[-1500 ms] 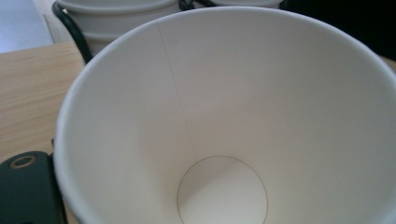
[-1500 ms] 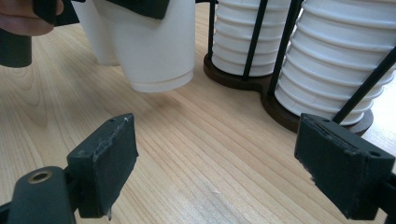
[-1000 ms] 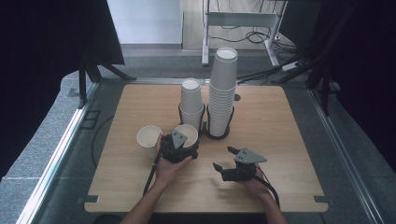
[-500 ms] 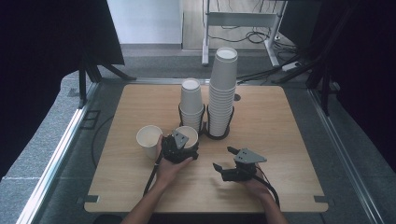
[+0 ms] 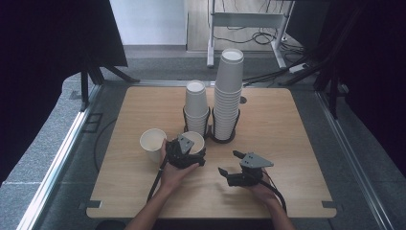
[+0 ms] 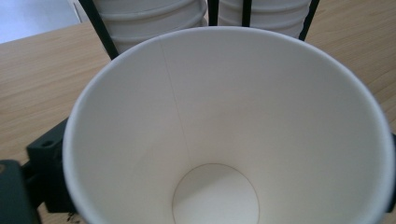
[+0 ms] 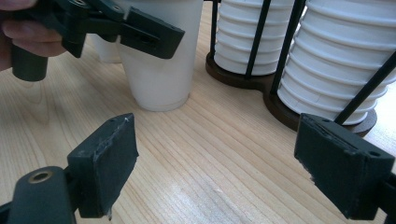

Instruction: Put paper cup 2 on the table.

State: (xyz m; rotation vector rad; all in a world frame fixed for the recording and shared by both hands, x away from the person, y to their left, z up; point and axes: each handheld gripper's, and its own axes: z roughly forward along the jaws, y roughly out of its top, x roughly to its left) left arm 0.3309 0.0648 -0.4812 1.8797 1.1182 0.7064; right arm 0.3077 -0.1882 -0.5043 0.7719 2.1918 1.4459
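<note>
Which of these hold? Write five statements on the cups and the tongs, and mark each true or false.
1. The right stack stands taller than the left stack. True.
2. The right tongs hold a cup. False: they are open and empty above the table.
3. Two loose cups stand outside the holder. True: the far cup and the near cup.
4. The near cup lies on its side. False: it stands upright, mouth up, between the jaws of the left tongs, which have just been opening.
5. The far cup is nested in the near cup. False: they stand apart.
</note>
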